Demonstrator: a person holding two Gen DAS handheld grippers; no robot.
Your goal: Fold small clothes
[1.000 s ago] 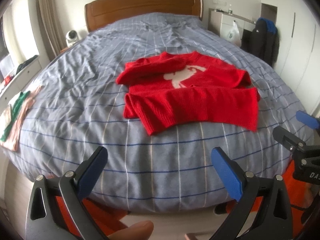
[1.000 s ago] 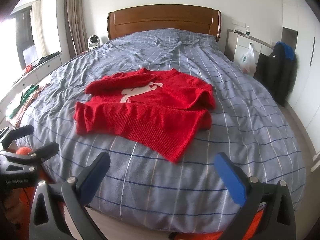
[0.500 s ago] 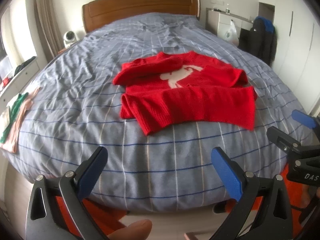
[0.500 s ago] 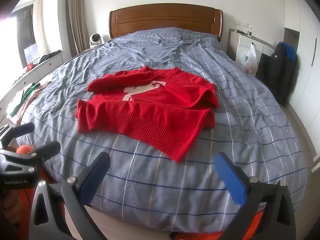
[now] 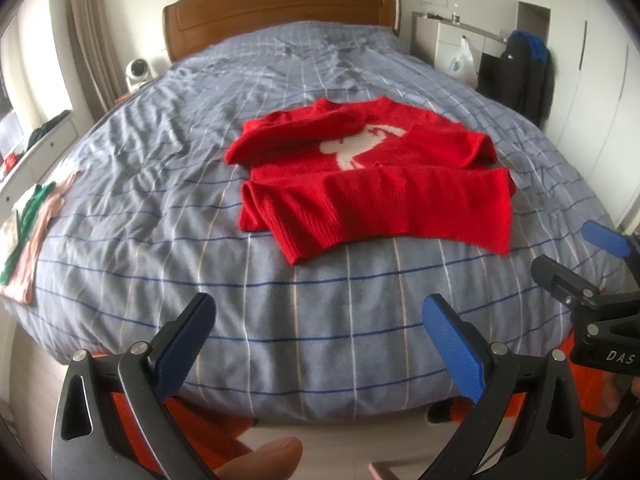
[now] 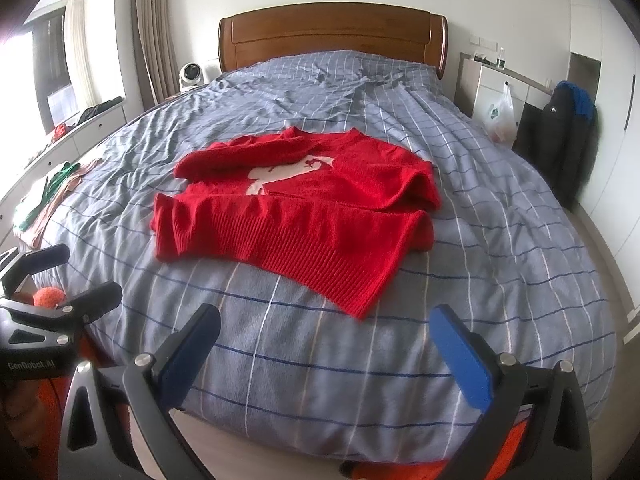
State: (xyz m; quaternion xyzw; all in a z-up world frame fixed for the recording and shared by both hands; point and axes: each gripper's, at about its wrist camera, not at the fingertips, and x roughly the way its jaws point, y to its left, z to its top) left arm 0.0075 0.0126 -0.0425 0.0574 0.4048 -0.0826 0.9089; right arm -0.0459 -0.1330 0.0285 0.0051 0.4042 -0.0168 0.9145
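A red knit sweater point(image 5: 372, 176) with a white figure on its chest lies on the bed, its sleeves folded in and its hem folded up over the body. It also shows in the right wrist view point(image 6: 296, 208). My left gripper point(image 5: 318, 320) is open and empty, held off the foot of the bed, well short of the sweater. My right gripper point(image 6: 324, 332) is open and empty, also at the foot of the bed. Each gripper shows at the edge of the other's view, the right one point(image 5: 576, 264) and the left one point(image 6: 60, 272).
The bed point(image 6: 500, 240) has a grey-blue checked cover and a wooden headboard point(image 6: 332, 36). Folded green and pink clothes point(image 5: 28, 220) lie at its left edge. A cabinet with a plastic bag point(image 6: 500, 112) and a dark jacket point(image 6: 568, 132) stand to the right.
Both grippers have moved slightly toward the bed; the sweater looks a little nearer. Both stay open. The sweater has not moved.
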